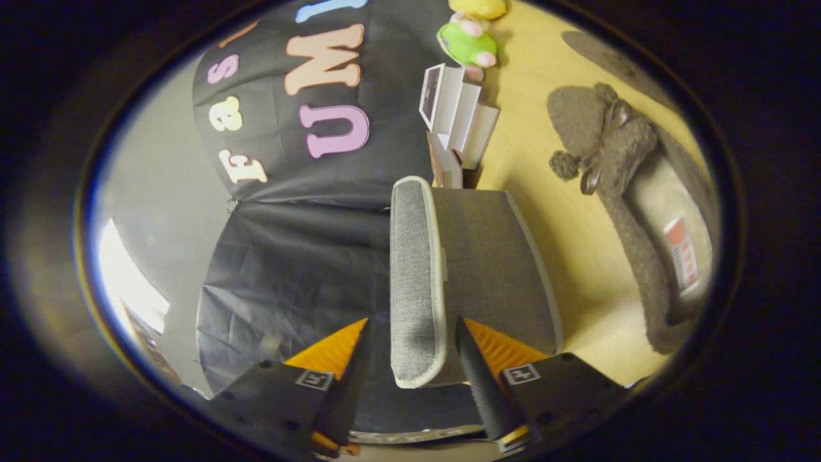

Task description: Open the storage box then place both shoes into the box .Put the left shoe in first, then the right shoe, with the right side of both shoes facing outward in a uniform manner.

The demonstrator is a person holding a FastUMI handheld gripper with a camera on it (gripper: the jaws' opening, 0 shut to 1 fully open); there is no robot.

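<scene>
Tool (pixel 410 359) fingers spread either side of the grey box lid (pixel 417 282), not clearly pinching it. Lid appears raised off the storage box (pixel 494 269); opening step underway. Grey slipper (pixel 641 212) waits on the desk (pixel 545 83), right of box. Next: swing lid fully open.

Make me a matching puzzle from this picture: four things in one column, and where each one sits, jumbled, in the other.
Things:
1. grey lid
2. fuzzy slipper
3. green plush toy
4. white boxes

Places:
A. next to a yellow toy
B. between the fingers of the gripper, which stand open around it
C. stacked just beyond the lid's far end
D. lying on the wooden table, beside the lid

Pairs: 1-B, 2-D, 3-A, 4-C
</scene>
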